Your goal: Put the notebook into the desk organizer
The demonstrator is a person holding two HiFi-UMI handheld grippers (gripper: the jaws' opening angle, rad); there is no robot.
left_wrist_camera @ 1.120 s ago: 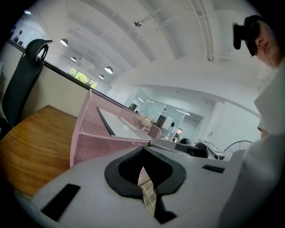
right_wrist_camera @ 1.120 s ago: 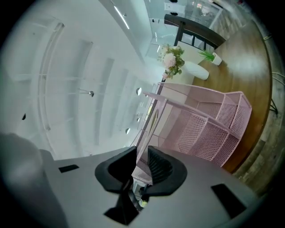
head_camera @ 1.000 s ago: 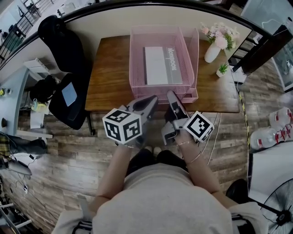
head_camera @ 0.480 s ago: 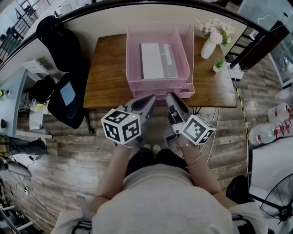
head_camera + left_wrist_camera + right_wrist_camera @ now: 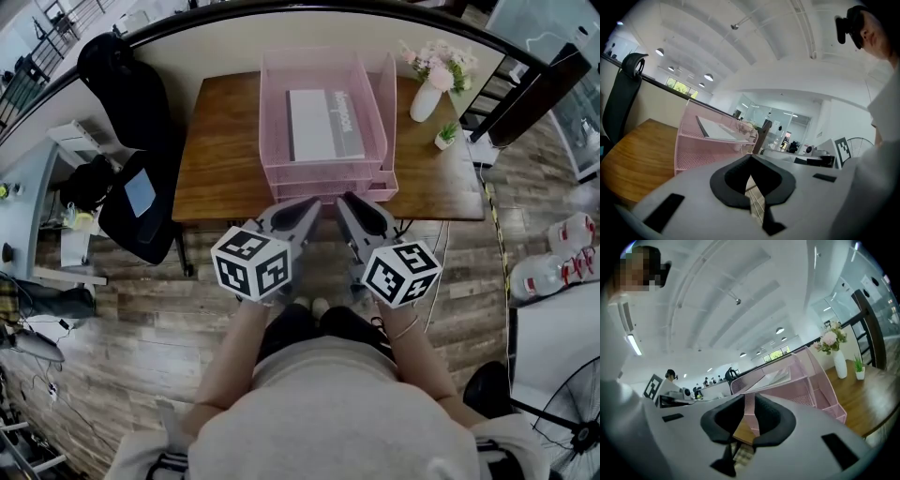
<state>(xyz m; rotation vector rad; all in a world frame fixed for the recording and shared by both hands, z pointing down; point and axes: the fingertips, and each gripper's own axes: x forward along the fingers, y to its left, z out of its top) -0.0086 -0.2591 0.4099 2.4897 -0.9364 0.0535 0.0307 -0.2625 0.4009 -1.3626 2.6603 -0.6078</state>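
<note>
The grey-white notebook (image 5: 323,124) lies flat in the top tray of the pink mesh desk organizer (image 5: 274,112) on the wooden desk (image 5: 220,159). Both grippers hang in front of the desk's near edge, close to the person's body and apart from the organizer. My left gripper (image 5: 309,203) is shut and holds nothing. My right gripper (image 5: 349,202) has a narrow gap between its jaws, which are closing on nothing. From the left gripper view the notebook (image 5: 717,131) shows in the organizer (image 5: 693,150). In the right gripper view the organizer (image 5: 806,385) stands ahead of the jaws.
A white vase of pink flowers (image 5: 434,98) and a small potted plant (image 5: 448,139) stand on the desk's right end. A black office chair (image 5: 131,103) is at the desk's left. Water bottles (image 5: 553,272) and a fan (image 5: 562,431) are on the floor at the right.
The right gripper has drawn back a little toward the body and turned, its marker cube now lower and further left. The left gripper has barely moved. The notebook stays in the tray.
</note>
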